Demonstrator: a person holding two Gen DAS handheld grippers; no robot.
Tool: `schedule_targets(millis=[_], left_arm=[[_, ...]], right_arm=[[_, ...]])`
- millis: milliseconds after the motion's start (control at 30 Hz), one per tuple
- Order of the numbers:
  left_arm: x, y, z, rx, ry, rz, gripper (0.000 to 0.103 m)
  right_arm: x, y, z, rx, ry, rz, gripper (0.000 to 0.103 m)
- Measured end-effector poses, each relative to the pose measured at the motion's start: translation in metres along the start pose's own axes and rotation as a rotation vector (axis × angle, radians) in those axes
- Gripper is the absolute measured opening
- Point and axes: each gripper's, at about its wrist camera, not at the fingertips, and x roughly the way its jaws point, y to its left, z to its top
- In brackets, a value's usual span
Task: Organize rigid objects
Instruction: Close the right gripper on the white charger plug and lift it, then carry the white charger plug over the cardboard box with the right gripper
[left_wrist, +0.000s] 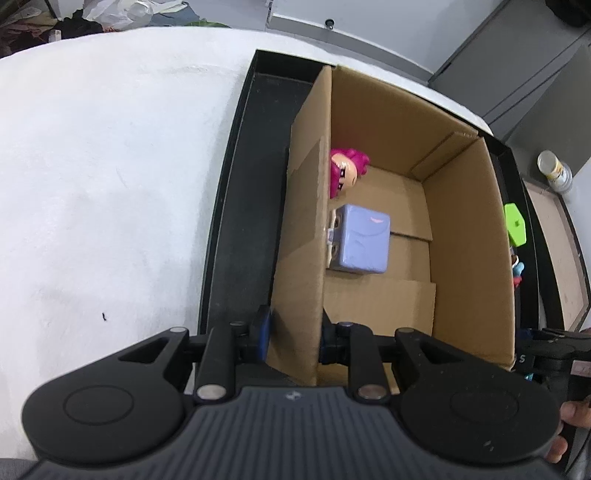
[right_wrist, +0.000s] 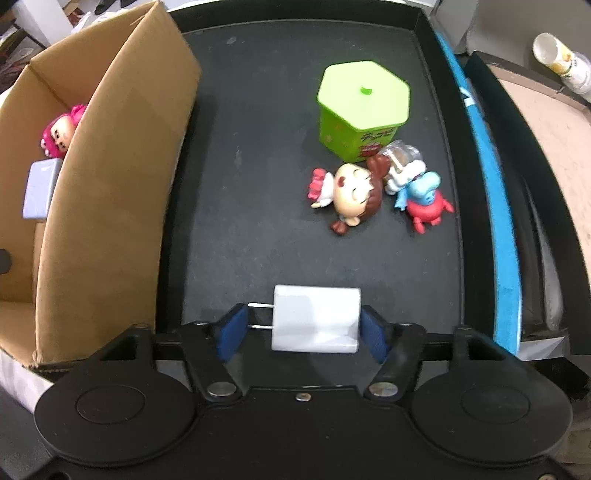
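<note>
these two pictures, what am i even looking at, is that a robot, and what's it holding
No robot: a person holds hand-held tongs in each hand, each with a camera looking along its fingers.

The left view shows the left tongs straddling the wall of a cardboard box; whether they pinch it is unclear. Inside lie a pink-haired toy and a lilac cube.

The right view shows the right tongs around a white charger plug, though a firm grip is unclear. On the black tray sit a green container, a brown-haired doll and a red and blue toy.
</note>
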Motion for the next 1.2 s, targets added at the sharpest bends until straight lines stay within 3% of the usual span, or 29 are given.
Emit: schedule_targets(millis=[800,1200], left_arm=[[-0.006,0.003,0.003,-0.035,0.009,-0.016,0.023],[-0.014,0.002,0.0,-0.018,-0.013,-0.022,0.022]], right_arm=[[-0.046,0.006,0.001,-0.016,-0.103,-0.011,0.061],[-0.088,0.031,0.02,-0.078,-0.198,-0.006,0.061]])
